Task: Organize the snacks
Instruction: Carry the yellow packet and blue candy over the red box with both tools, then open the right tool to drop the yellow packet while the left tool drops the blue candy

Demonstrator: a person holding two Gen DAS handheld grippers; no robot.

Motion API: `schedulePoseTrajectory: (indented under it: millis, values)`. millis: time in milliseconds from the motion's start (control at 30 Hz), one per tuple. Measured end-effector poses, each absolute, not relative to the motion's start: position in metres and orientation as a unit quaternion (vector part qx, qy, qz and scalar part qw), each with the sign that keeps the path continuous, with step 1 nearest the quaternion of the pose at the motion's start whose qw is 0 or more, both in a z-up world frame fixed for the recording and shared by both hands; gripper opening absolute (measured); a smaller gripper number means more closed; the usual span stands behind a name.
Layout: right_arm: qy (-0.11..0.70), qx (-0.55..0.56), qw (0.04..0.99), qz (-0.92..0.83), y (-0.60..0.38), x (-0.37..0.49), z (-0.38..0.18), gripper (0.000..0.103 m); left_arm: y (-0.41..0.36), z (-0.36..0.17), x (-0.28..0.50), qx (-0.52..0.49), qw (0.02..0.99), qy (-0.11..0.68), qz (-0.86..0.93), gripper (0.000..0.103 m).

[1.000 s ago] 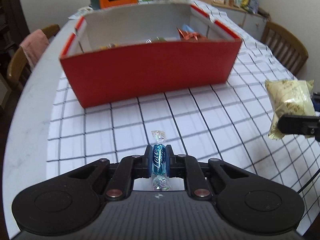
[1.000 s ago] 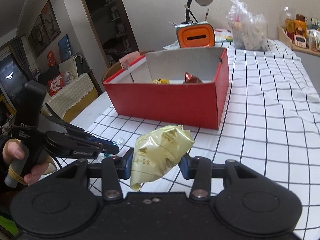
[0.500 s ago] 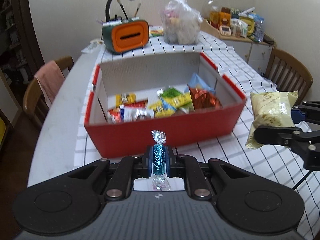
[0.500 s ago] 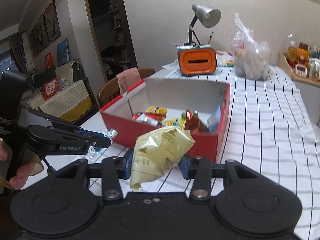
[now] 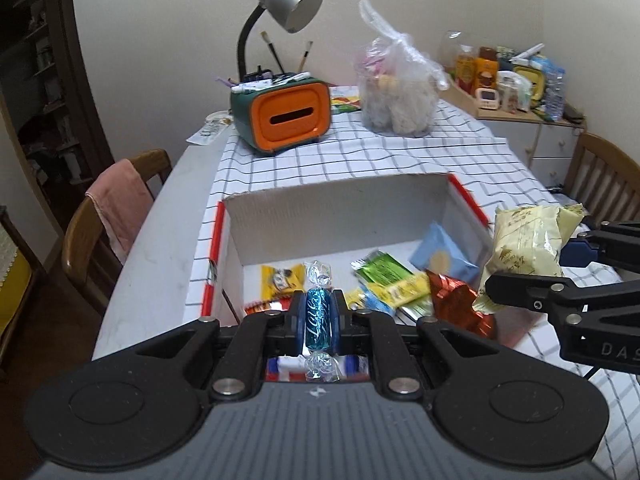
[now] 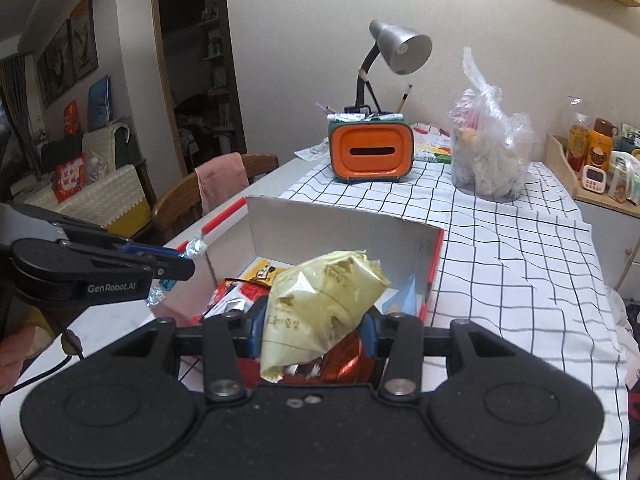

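My left gripper (image 5: 318,322) is shut on a blue wrapped candy (image 5: 319,320) and holds it above the near left part of the red box (image 5: 468,198). My right gripper (image 6: 312,326) is shut on a pale yellow snack packet (image 6: 320,304) above the box's near right side (image 6: 434,264). The box holds several snacks: a yellow packet (image 5: 280,278), green packet (image 5: 382,268), blue packet (image 5: 440,256) and red foil one (image 5: 456,308). The left gripper (image 6: 176,264) shows in the right view, and the yellow packet (image 5: 528,248) shows in the left view.
An orange and green tissue box (image 5: 286,116) with a grey desk lamp (image 5: 288,4) stands at the table's far end, next to a clear plastic bag (image 5: 396,96). Wooden chairs stand left (image 5: 116,216) and right (image 5: 604,176). A sideboard with bottles (image 5: 512,80) is far right.
Both grippers have risen and moved forward over the red box with their snacks. The box's inside now lies below both.
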State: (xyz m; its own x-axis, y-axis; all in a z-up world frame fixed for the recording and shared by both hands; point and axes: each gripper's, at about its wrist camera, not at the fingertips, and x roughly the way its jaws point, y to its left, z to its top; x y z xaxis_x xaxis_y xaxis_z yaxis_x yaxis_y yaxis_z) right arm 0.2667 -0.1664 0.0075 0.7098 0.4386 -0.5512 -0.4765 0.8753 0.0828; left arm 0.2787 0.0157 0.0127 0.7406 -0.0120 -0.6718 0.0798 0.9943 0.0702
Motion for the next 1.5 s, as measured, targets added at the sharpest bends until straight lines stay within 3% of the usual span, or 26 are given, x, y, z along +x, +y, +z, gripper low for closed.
schedulePoseTrajectory:
  millis: [567,1067,1233,1400,1467,1500]
  values:
    - [0.369,-0.033,0.908,0.196,-0.134,0.354,-0.037,0.044,0.026,-0.034,0.348,0.048,0.902,0.427,0.036,0.012]
    - [0.39,-0.044,0.898,0.197,-0.127,0.353,-0.05,0.046,0.023,-0.059,0.344,0.048,0.892,0.449,0.02,0.013]
    - [0.383,-0.032,0.901,0.203,-0.128,0.343,-0.045,0.055,0.022,-0.055,0.338,0.047,0.896,0.442,0.015,0.025]
    - [0.366,-0.021,0.906,0.211,-0.134,0.331,-0.034,0.065,0.021,-0.041,0.326,0.047,0.907,0.417,0.016,0.06]
    - [0.357,-0.018,0.909,0.214,-0.137,0.325,-0.028,0.08,0.021,-0.035,0.32,0.048,0.913,0.406,0.014,0.064]
    - [0.351,-0.015,0.911,0.215,-0.139,0.321,-0.026,0.081,0.022,-0.032,0.317,0.046,0.914,0.404,0.012,0.067]
